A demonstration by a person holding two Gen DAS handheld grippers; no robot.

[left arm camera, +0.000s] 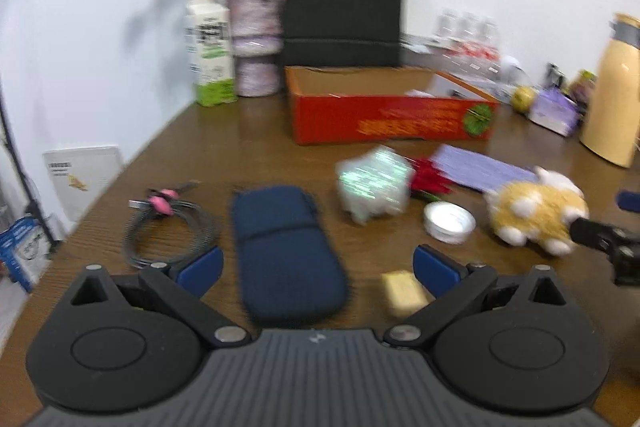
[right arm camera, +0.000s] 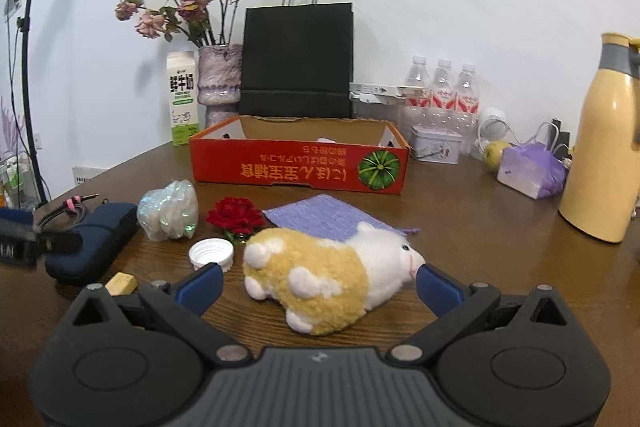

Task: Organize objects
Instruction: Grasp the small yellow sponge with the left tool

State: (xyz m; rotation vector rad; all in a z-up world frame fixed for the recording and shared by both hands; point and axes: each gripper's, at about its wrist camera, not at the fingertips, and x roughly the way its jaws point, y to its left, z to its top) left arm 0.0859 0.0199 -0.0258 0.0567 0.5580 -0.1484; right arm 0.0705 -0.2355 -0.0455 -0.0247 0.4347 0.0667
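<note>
Two grippers, both spread wide, neither holding anything.

Item 1: plush toy [right arm camera: 332, 279], tan and white, lying on its side on the table [right arm camera: 480, 227], straight ahead of my right gripper [right arm camera: 320, 281] and between its blue fingertips [right arm camera: 202, 285]; the snout looks to be just touching the right one. Judged soft, light and springy, not fragile. Best taken across the thick middle of the body, where the pile should compress and grip well; ears and feet would likely slip out.

Item 2: navy pouch [left arm camera: 286, 253], straight ahead of my left gripper [left arm camera: 318, 269], centred between its pads. Judged padded, fairly light, somewhat slick fabric; take across the narrow width.

Item 3: red box [right arm camera: 300, 169], open-topped, far ahead of both grippers; likely destination.

Views: right wrist is sharp and shows the toy's face and a bottle cap [right arm camera: 211, 254] ahead-left. Left wrist is motion-blurred but alone shows a coiled cable [left arm camera: 168, 227] ahead-left of that gripper.
</note>
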